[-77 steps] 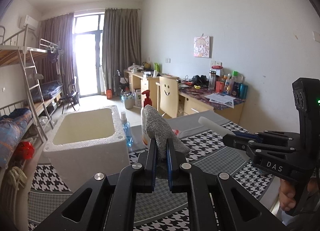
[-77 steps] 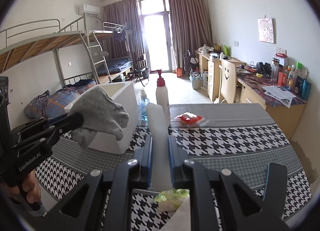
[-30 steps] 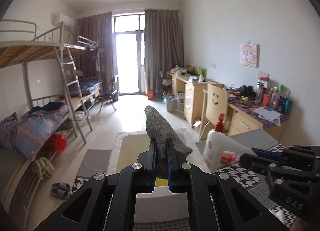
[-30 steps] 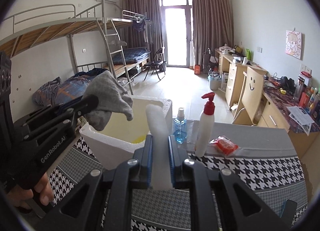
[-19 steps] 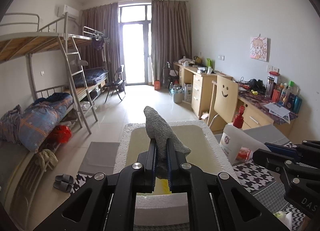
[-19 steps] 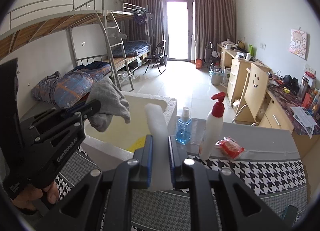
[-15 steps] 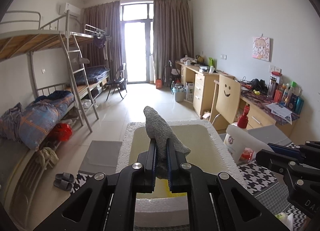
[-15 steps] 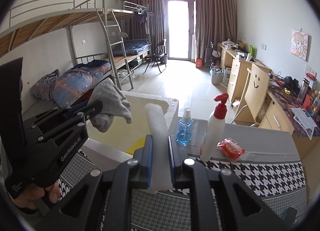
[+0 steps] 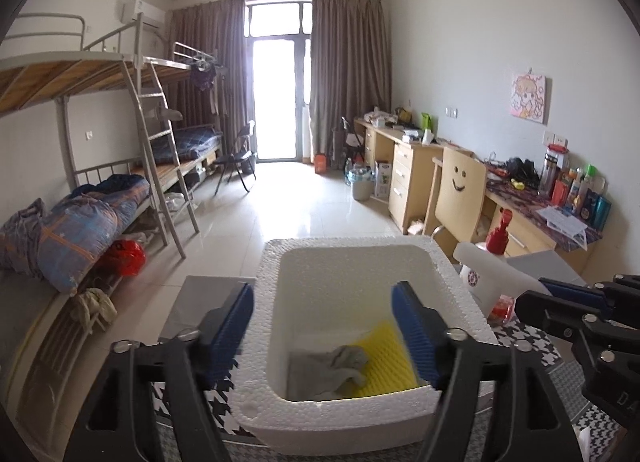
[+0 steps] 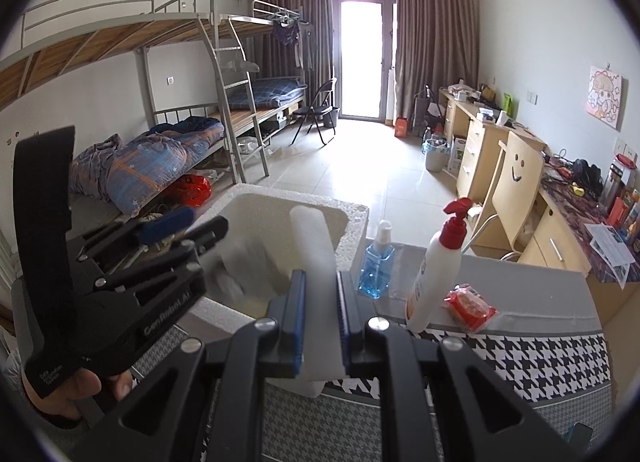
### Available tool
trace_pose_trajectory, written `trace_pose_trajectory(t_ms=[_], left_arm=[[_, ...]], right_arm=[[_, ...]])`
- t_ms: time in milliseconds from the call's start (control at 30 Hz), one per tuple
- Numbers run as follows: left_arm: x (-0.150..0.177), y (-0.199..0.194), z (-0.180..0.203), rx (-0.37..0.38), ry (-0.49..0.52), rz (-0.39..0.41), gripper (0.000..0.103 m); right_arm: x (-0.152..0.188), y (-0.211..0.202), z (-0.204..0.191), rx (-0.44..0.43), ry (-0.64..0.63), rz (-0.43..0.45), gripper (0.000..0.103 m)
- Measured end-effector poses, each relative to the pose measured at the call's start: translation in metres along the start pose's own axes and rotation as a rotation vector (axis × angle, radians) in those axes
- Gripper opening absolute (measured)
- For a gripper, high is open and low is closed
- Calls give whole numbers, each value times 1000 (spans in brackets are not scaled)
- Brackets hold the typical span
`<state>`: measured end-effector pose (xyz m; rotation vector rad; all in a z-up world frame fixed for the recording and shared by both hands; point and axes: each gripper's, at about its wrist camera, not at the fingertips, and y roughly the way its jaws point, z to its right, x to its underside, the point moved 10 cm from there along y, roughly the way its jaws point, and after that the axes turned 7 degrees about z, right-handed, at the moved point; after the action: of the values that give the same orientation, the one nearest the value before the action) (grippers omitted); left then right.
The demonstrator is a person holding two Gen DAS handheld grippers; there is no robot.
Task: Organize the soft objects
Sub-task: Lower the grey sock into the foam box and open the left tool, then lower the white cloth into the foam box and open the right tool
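My left gripper [image 9: 323,326] is open and empty, its jaws spread wide over the near end of the white foam box [image 9: 262,342]. The grey cloth [image 9: 328,368] lies on the box floor beside a yellow sponge [image 9: 382,364]. In the right wrist view the cloth [image 10: 248,262] is a blurred grey shape in the box below the left gripper [image 10: 188,232]. My right gripper [image 10: 320,292] is shut on a white foam strip [image 10: 316,262], held just beside the box [image 10: 352,229]. It also shows in the left wrist view [image 9: 560,302].
A white pump bottle with a red top [image 10: 438,270], a blue spray bottle [image 10: 376,262] and a red packet [image 10: 470,306] stand on the houndstooth table [image 10: 520,346] right of the box. Behind are a bunk bed [image 10: 168,141], desks and a chair [image 10: 516,177].
My left gripper moved over the foam box, opened and let go of the grey cloth, which dropped into the box. The right gripper still holds the foam strip and moved closer to the box.
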<state>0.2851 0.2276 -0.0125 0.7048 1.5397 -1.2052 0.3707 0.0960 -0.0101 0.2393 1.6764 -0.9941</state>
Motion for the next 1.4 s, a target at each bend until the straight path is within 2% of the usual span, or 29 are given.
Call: trace_pose_trajectory(t_ms=[100,233,833,1400], left_arm=[[-4,-8,-9,-19,-14,26,99],[-7,-16,-20,-53,-25,49,102],[4,-27,-55,-119,-43,50,102],[15,-49,-66,-105,-66,58,102]], right_arm=[[-2,4,-2,-2,-3,-3,18],[-2,8,-5,-11,-4,-10,18],[-4,31,-24,-65,-24,-41,18],[0,60,-33,-81,-21,-92,18]])
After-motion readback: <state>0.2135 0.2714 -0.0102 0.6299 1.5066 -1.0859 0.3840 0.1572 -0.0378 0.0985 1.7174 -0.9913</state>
